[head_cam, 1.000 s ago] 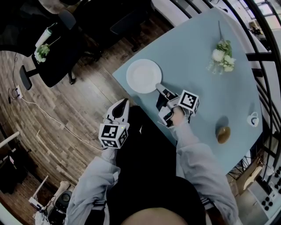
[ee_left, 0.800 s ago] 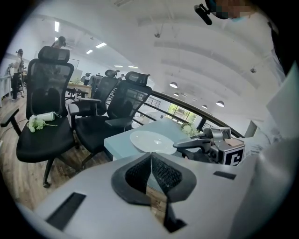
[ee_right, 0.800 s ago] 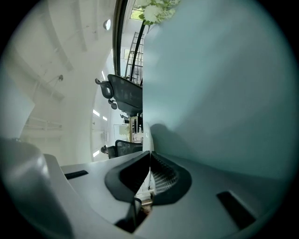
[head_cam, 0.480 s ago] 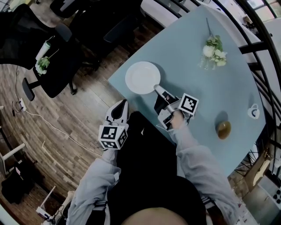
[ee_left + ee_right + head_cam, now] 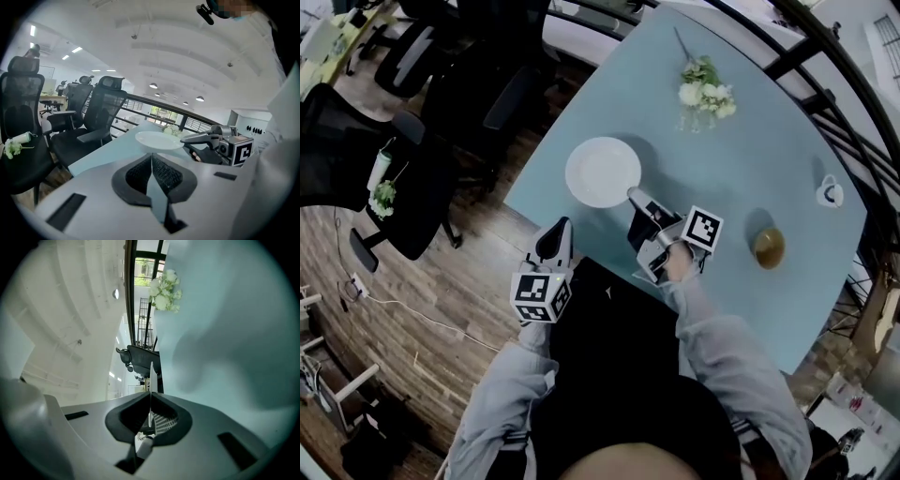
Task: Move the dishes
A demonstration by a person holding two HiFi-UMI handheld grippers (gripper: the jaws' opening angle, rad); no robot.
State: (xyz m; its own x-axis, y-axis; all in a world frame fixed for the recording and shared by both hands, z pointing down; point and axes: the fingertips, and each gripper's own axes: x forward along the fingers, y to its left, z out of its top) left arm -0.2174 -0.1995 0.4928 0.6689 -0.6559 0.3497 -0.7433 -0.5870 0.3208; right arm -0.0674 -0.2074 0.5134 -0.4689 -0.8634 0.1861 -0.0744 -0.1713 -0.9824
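Right gripper (image 5: 634,194) clamped shut on near rim of white plate (image 5: 603,172), arm stretched over corner of blue table (image 5: 769,141). Left gripper (image 5: 563,225) pinched closed, empty, held just off table edge. Left gripper view shows plate side-on and level; right gripper view shows only its thin edge. One plate, one flower bunch (image 5: 703,92), one cup (image 5: 829,193), one small brown dish (image 5: 767,246).

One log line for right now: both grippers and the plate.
right gripper: shut on plate rim | plate: raised above table | left gripper: shut, empty, beside table edge
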